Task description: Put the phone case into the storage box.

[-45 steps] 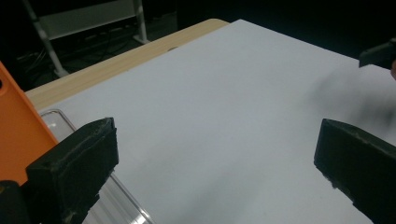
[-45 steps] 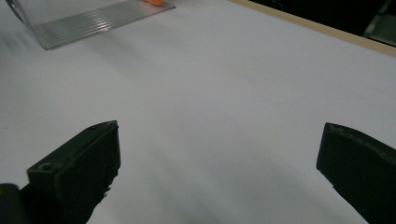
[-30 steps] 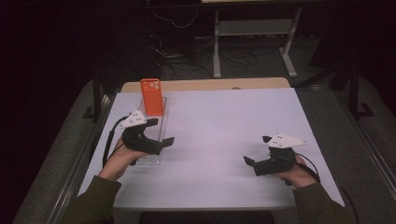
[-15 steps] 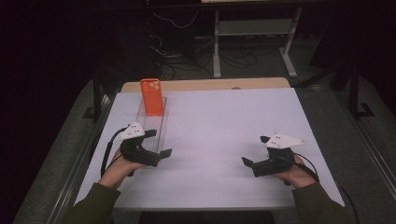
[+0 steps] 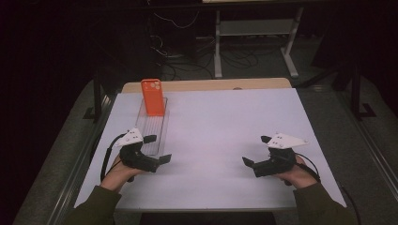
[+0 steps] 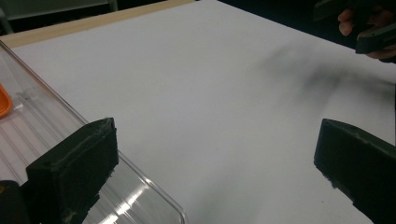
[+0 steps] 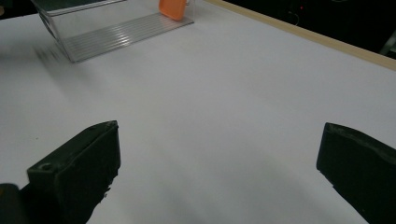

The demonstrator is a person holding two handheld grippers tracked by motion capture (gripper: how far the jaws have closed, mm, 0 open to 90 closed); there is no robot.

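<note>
We see the left gripper [image 5: 157,149] low over the white table [image 5: 225,122], jaws spread wide, nothing between them. Just ahead of it, and partly under its left jaw, lies a clear ridged plastic tray [image 5: 153,132]; in the left gripper view the tray's rounded near corner [image 6: 154,196] sits right beside that jaw, and we can't tell if they touch. At the tray's far end, well ahead of the left gripper, an orange phone case [image 5: 153,97] stands upright with its camera cut-out at the top; the left gripper view catches a sliver of it [image 6: 3,101] at the edge.

The right gripper [image 5: 256,151] rests near the table's near edge, well apart from the left one, jaws also wide open and empty, bare tabletop between them. From the right gripper view the tray [image 7: 116,28] lies far ahead and to the left, with the orange case [image 7: 173,8] at its far end. The person's right hand [image 5: 293,176] wraps the right gripper's handle; the left hand [image 5: 117,171] holds the other. In the left gripper view the right hand [image 6: 369,28] shows far off, blurred.
</note>
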